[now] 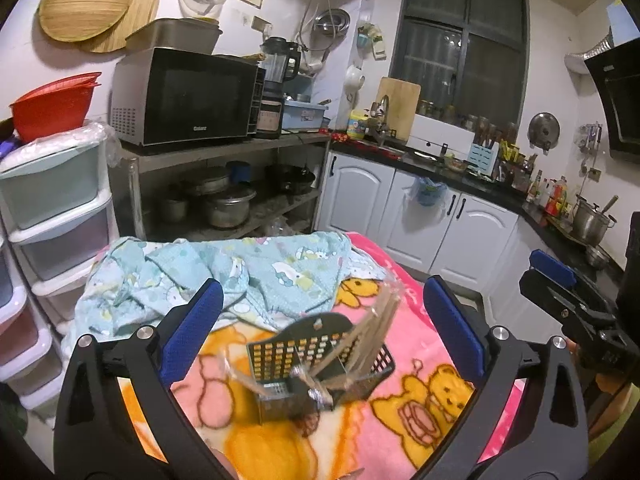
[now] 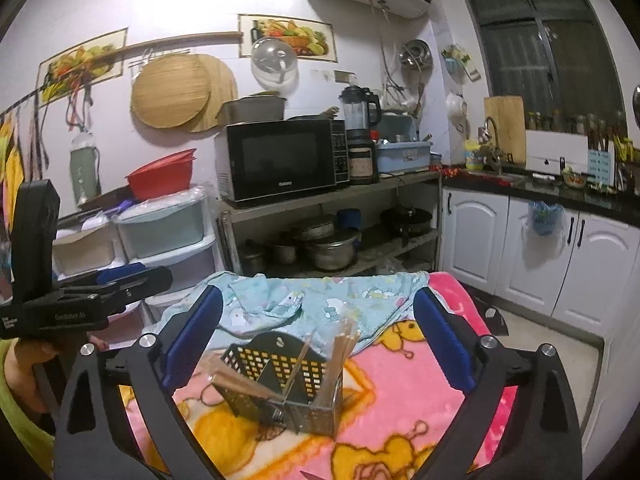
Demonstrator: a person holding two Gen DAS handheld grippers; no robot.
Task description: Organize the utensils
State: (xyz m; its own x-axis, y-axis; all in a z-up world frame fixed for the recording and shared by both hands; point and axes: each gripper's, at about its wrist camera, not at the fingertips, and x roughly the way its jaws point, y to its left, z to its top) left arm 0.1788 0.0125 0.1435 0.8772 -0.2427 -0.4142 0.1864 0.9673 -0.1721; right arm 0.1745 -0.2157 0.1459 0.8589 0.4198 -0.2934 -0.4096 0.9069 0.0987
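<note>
A black perforated utensil holder (image 1: 320, 356) stands on a pink cartoon blanket (image 1: 420, 408). It shows in the right wrist view too (image 2: 280, 376). Wooden chopsticks (image 2: 342, 354) stand in its right compartment, and a wooden-handled utensil (image 2: 240, 386) leans out to the left. In the left wrist view the chopsticks (image 1: 372, 332) look blurred. My left gripper (image 1: 320, 312) is open and empty, above and behind the holder. My right gripper (image 2: 316, 324) is open and empty, also just above the holder. The right gripper also shows at the left view's right edge (image 1: 560, 284).
A crumpled light-blue cloth (image 1: 224, 276) lies on the far part of the blanket. Beyond are a metal rack with a microwave (image 1: 184, 96) and pots, plastic drawers (image 1: 52, 208) at left, and white cabinets (image 1: 420, 216) under a cluttered black counter at right.
</note>
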